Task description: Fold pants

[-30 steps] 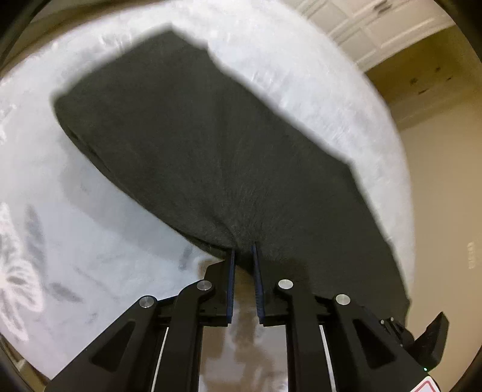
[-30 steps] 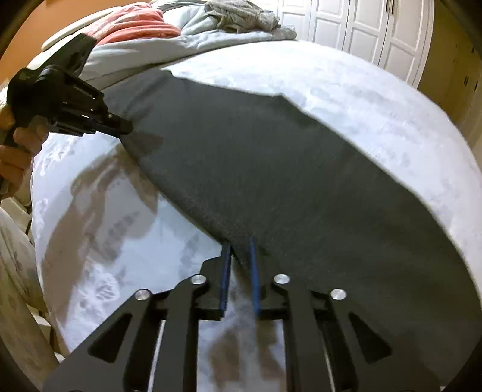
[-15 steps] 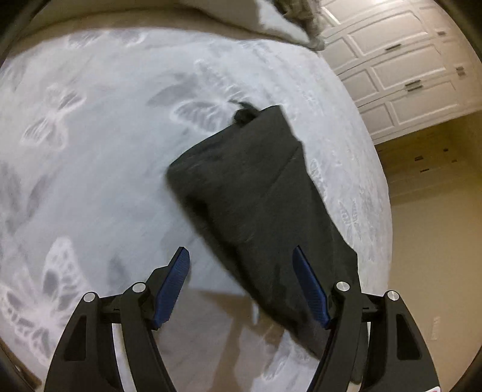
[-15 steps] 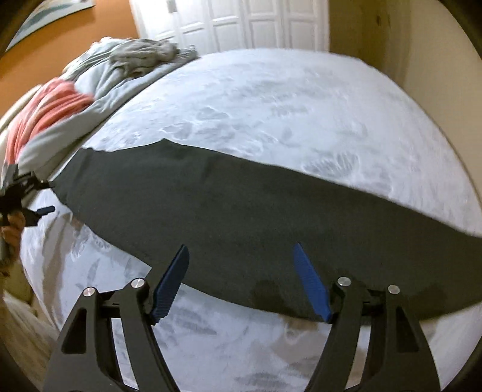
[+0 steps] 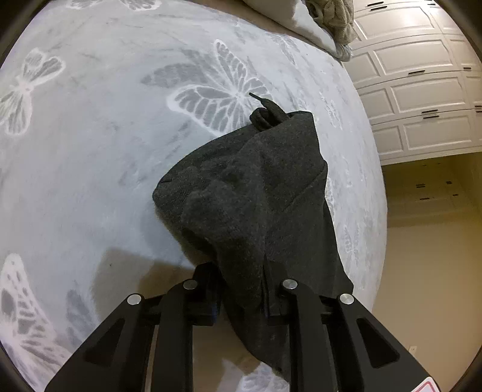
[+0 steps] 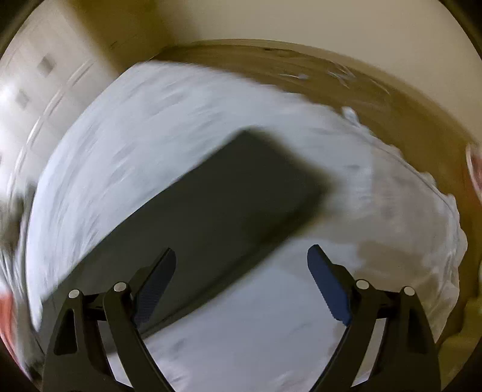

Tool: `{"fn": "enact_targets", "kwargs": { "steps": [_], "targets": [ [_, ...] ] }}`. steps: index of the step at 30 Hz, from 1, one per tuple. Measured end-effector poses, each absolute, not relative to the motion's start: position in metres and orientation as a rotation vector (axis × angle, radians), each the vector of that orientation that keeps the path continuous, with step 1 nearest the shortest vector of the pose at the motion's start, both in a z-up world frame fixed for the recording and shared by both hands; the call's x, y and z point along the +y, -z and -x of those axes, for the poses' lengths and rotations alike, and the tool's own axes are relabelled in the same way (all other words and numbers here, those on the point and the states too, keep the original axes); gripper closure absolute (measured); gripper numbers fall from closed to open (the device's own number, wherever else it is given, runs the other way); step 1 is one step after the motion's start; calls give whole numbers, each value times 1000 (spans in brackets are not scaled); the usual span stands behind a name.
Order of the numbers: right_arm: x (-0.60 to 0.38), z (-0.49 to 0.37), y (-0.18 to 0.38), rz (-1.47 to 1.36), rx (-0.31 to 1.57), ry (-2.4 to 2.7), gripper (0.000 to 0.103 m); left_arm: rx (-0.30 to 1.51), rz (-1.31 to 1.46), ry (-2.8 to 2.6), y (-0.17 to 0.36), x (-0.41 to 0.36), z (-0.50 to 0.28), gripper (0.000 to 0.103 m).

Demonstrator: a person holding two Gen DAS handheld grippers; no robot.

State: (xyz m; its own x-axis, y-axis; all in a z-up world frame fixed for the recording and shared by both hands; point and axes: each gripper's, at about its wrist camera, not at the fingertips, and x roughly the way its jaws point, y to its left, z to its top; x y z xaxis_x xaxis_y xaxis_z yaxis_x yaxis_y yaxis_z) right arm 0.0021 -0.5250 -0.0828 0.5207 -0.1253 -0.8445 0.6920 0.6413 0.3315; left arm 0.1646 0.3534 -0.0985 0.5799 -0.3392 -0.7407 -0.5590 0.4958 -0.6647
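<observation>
Dark grey pants (image 5: 256,196) lie folded lengthwise on a white bed cover with butterfly prints (image 5: 90,150), a drawstring (image 5: 265,111) sticking out at the far end. My left gripper (image 5: 241,280) is closing on the near bunched end, and fabric fills the gap between its fingers. In the blurred right wrist view the pants (image 6: 226,196) stretch as a long dark strip across the bed cover (image 6: 150,120). My right gripper (image 6: 241,271) hangs above the strip's near edge with its jaws opening wide and nothing gripped between them.
A grey blanket (image 5: 301,24) and a knitted garment (image 5: 334,18) lie at the bed's far end. White panelled doors (image 5: 421,90) stand beyond the bed, with beige floor (image 5: 436,271) to the right. Wooden floor (image 6: 331,66) rings the bed's edge.
Both grippers let go of the pants and opened. The left one has shut again on a bunched end. The right one stayed open, swung fast along the pants and rolled.
</observation>
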Motion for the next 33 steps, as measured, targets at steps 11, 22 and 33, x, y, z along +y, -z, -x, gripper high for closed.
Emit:
{"fn": "enact_targets", "kwargs": {
  "steps": [11, 22, 33],
  "targets": [
    [-549, -24, 113, -681, 874, 505, 34, 994, 988, -264, 93, 336, -169, 85],
    [-542, -4, 12, -719, 601, 276, 98, 883, 972, -60, 20, 345, -138, 96],
    [-564, 16, 119, -783, 983, 329, 97, 1221, 963, -226, 85, 361, -96, 90]
  ]
}}
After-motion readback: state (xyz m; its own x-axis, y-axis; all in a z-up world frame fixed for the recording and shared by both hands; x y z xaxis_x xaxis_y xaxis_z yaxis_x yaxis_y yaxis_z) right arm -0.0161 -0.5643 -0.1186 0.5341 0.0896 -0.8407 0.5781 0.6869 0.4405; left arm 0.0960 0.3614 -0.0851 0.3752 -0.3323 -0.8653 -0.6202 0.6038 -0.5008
